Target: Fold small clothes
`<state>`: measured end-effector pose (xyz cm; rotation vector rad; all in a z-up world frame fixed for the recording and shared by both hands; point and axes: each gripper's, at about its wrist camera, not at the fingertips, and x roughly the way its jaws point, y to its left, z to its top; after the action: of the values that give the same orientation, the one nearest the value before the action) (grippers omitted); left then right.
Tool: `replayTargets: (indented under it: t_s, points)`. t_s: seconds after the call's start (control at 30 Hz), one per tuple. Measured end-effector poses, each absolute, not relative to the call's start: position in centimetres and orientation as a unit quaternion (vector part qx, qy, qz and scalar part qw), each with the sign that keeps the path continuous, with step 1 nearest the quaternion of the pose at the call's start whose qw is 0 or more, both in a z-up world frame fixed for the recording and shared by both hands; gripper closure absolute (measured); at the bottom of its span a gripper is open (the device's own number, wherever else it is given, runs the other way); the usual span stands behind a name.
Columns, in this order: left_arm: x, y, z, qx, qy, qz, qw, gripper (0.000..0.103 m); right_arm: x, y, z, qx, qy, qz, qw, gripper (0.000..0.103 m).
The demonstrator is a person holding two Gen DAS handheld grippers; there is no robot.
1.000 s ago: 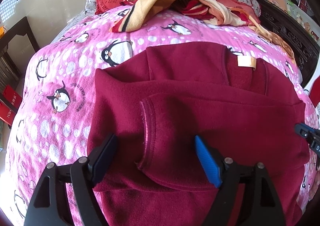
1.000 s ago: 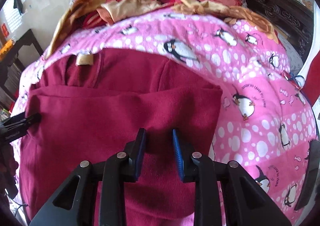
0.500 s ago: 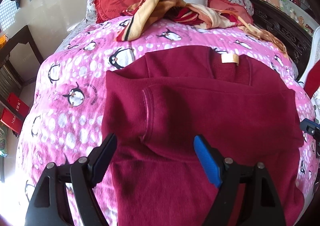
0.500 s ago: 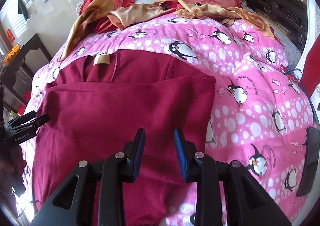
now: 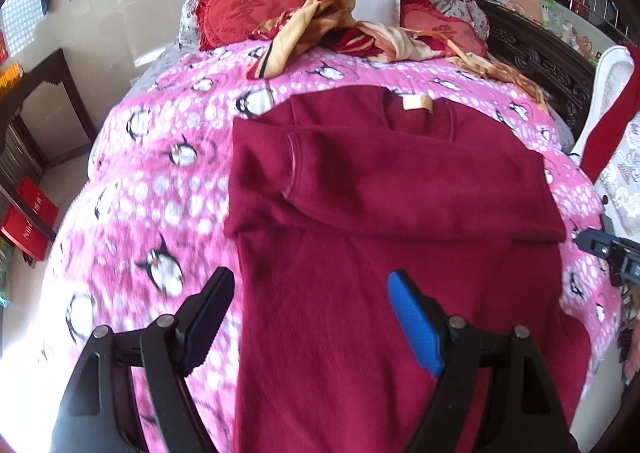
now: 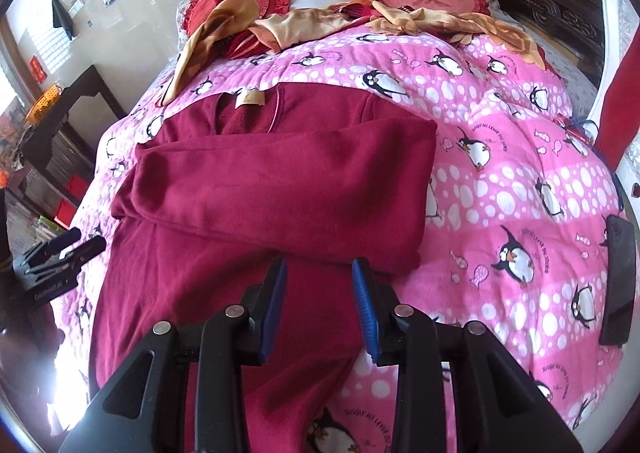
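A dark red fleece top lies flat on the pink penguin quilt, neck and tan label toward the pillows, both sleeves folded across the chest. My left gripper hovers open above the top's lower left part, nothing between its fingers. In the right wrist view the same top fills the middle. My right gripper hangs above its lower right part; its jaws are opening, with a narrow gap and no cloth in it. Each gripper shows at the edge of the other's view.
A loose heap of orange and red clothes lies by the red heart cushions and floral pillows at the head of the bed. Dark carved wood runs along the right side. A black phone-like slab rests on the quilt at the right.
Both grippers have pulled back toward the foot of the bed and risen, so more of the top and quilt shows. The right jaws have widened a little. The top lies as it did.
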<state>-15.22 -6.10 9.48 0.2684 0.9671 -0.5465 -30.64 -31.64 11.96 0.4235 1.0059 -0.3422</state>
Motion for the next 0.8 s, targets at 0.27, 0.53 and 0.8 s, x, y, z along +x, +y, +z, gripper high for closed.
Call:
replayTargets:
  t_s: [0.27,0.53,0.8]
  points:
    - [-19.8,-3.9,8.1,0.09,0.502,-0.291,0.809,0.02,-30.8,-30.2,12.4,0.2,0.484,-0.154,0.838,0.085]
    - [-21.7,-3.0,7.0,0.08,0.509,-0.3,0.803,0.02,-30.2,-28.8,13.1,0.191,0.493,-0.151,0.836,0.085]
    - [-21.5,-2.1,7.2,0.075,0.505,-0.292,0.809,0.02,-29.7,-27.4,12.9,0.184,0.5,-0.142,0.834,0.085]
